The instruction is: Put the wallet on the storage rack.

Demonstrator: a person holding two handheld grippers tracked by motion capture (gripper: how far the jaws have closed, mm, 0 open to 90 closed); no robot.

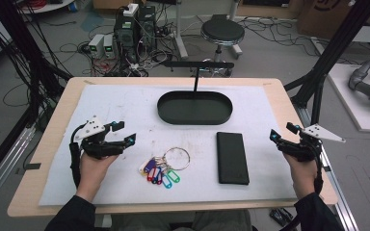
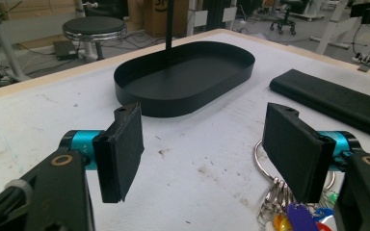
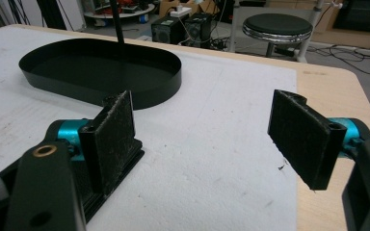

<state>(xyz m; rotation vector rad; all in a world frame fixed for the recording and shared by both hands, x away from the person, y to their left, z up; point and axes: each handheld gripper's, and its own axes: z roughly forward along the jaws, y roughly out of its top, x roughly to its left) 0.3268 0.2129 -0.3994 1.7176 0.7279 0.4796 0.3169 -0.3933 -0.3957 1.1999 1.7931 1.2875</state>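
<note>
No text, label, brand or number reads clearly anywhere; the cardboard box (image 1: 325, 14) beyond the table bears part of a dark printed mark, too cropped and blurred to make out

Left gripper (image 1: 126, 133) and right gripper (image 1: 282, 133) gaping (nothing held), keys (image 1: 163, 168), black case (image 1: 232, 157), oval tray (image 1: 194, 107)

A round black stool (image 1: 222, 32) stands beyond the table (image 1: 53, 139).

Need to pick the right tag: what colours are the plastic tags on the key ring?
Purple, yellow, red, blue and green plastic key tags, clearest in the high view.
</note>
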